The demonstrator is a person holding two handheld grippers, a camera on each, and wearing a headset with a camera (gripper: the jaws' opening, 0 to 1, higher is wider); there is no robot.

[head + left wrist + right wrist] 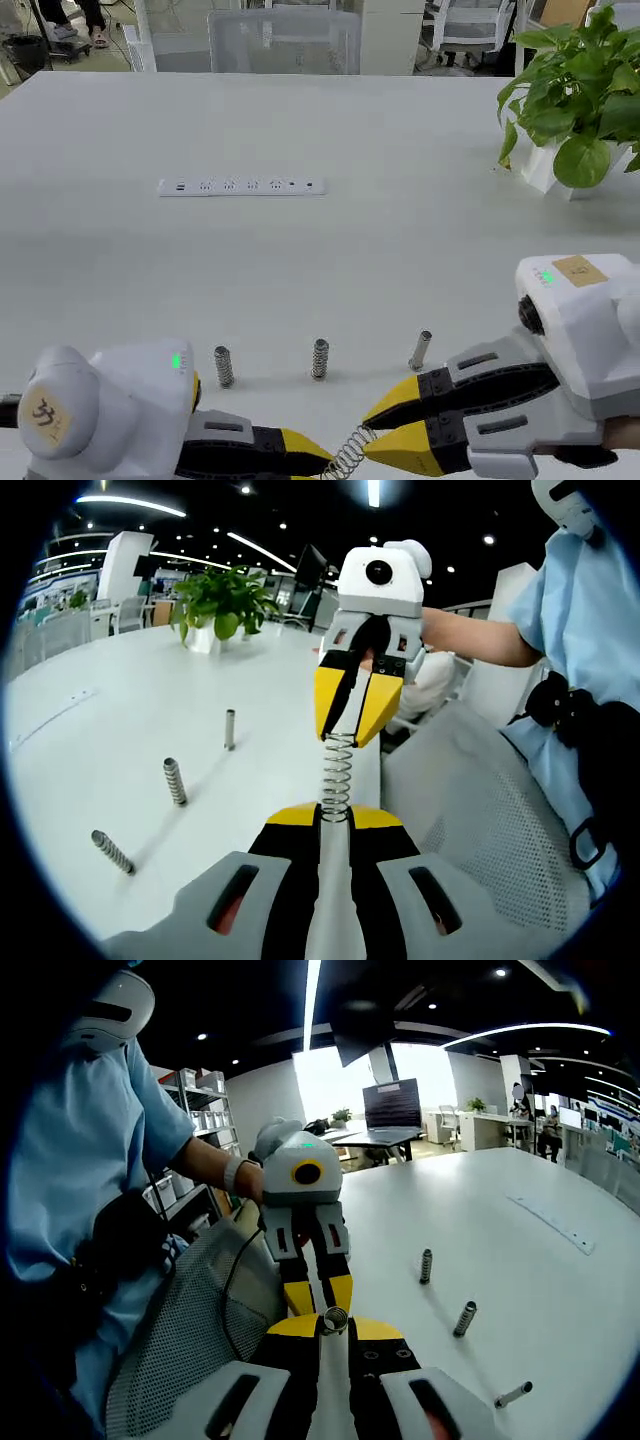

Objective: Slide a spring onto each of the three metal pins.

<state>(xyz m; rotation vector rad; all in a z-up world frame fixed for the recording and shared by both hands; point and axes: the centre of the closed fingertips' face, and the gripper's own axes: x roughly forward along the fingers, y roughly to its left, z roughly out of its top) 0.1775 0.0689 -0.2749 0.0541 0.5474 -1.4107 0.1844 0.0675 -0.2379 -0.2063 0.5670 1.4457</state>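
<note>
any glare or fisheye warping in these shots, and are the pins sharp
Head view: soft even light, straight lines, the pins sharp with faint shadows on the table. Left gripper view: strong fisheye bend, the ceiling lights flare into streaks, and the spring is crisp. Right gripper view: the strip light blows out and the table edge curves.

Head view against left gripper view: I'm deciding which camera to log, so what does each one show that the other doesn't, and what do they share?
The head view adds the left tool's white housing with its green light, seen from above. The left gripper view adds the person's blue shirt, a mesh chair and ceiling lights. Both share the spring held between the left tool and the right tool, two pins already carrying springs, one bare pin, and the plant.
</note>
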